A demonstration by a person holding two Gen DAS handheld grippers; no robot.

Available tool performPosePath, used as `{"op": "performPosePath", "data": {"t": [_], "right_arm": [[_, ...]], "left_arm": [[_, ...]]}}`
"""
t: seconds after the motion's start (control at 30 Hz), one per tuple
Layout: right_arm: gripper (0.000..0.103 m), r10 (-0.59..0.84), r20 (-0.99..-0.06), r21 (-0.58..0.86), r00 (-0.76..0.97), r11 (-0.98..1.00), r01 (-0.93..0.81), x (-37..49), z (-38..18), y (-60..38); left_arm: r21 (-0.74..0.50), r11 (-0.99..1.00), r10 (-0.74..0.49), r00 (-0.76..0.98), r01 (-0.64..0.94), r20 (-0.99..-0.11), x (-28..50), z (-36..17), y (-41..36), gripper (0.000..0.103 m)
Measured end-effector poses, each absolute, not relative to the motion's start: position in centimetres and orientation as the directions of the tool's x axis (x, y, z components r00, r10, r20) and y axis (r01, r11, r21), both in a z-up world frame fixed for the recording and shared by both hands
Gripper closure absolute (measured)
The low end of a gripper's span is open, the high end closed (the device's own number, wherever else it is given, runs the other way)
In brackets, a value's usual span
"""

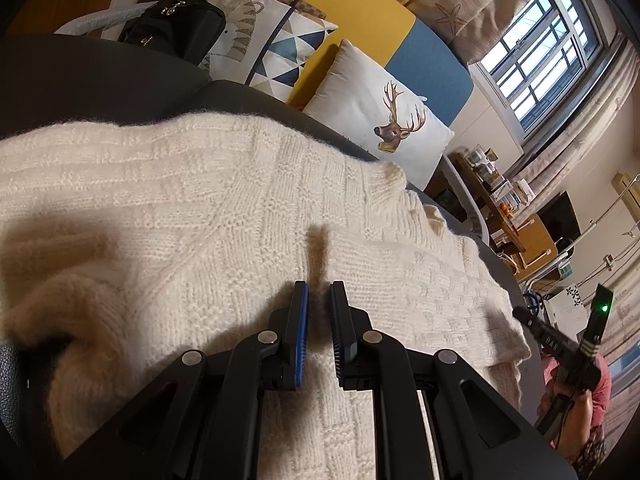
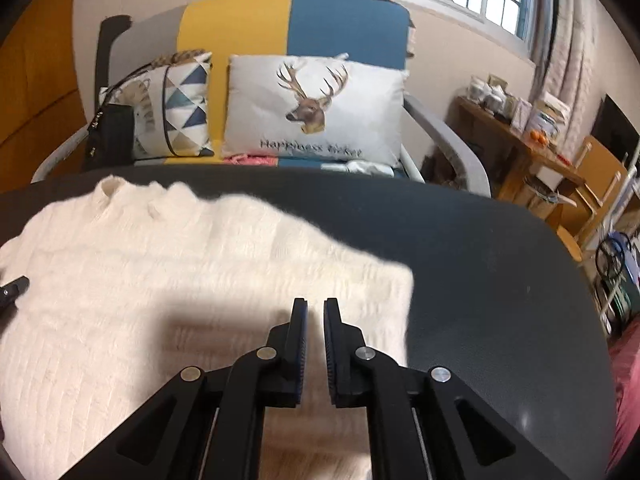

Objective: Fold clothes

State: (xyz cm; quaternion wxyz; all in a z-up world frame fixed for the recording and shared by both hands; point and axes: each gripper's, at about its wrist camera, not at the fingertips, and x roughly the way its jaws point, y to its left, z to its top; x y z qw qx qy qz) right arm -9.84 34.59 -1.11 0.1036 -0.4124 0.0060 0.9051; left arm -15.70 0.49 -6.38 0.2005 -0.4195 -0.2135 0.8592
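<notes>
A cream knitted sweater [image 1: 200,200] lies spread on a dark round table [image 1: 100,76], its collar toward the far edge and a sleeve bunched up at the near left. My left gripper [image 1: 319,285] hovers over the sweater's middle, shut, with only a thin gap and nothing between its pads. In the right wrist view the sweater [image 2: 160,260] fills the left half of the table [image 2: 480,260]. My right gripper [image 2: 315,302] is shut and empty above the sweater's right edge. The left gripper's tip [image 2: 14,286] shows at the far left of that view.
Behind the table stands a yellow and blue sofa [image 2: 288,20] with a deer pillow [image 2: 316,108], a triangle-pattern pillow [image 2: 180,108] and a black bag [image 1: 172,28]. A cluttered wooden desk [image 2: 520,148] stands to the right. A person in a pink top [image 1: 600,384] is at the right edge.
</notes>
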Motion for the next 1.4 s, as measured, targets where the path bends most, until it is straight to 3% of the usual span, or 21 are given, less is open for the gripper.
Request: {"op": "performPosePath", "data": {"t": [0.13,0.67,0.9,1.0,1.2,1.4], "right_arm": [[0.096,0.182,-0.792,-0.051,-0.583,-0.971,-0.233,-10.0,-3.8,35.1],[0.095,0.222,-0.758,-0.082,-0.613,-0.965,-0.249,-9.6,-4.6,34.6],[0.095,0.013,-0.765,0.209,-0.643,-0.94,-0.269,-8.9,-4.5,38.8],[0.091,0.038,-0.719,0.265,-0.694,-0.909,-0.323,-8.2,-3.3,41.1],[0.092,0.026,-0.768,0.239,-0.64,-0.915,-0.325,-12.0,-4.5,42.7],[0.095,0.085,-0.755,0.179,-0.65,-0.927,-0.33,-12.7,-4.9,43.0]], "left_arm": [[-0.536,-0.828,0.524,-0.567,-0.165,-0.635,-15.7,-6.4,0.5,0.091],[-0.532,-0.831,0.52,-0.569,-0.164,-0.637,-15.6,-6.3,0.6,0.091],[-0.541,-0.825,0.527,-0.567,-0.164,-0.633,-15.7,-6.4,0.5,0.091],[-0.544,-0.823,0.53,-0.567,-0.164,-0.631,-15.8,-6.4,0.4,0.091],[-0.536,-0.828,0.525,-0.567,-0.165,-0.635,-15.8,-6.5,0.4,0.091],[-0.54,-0.825,0.528,-0.566,-0.165,-0.633,-15.8,-6.5,0.4,0.091]]}}
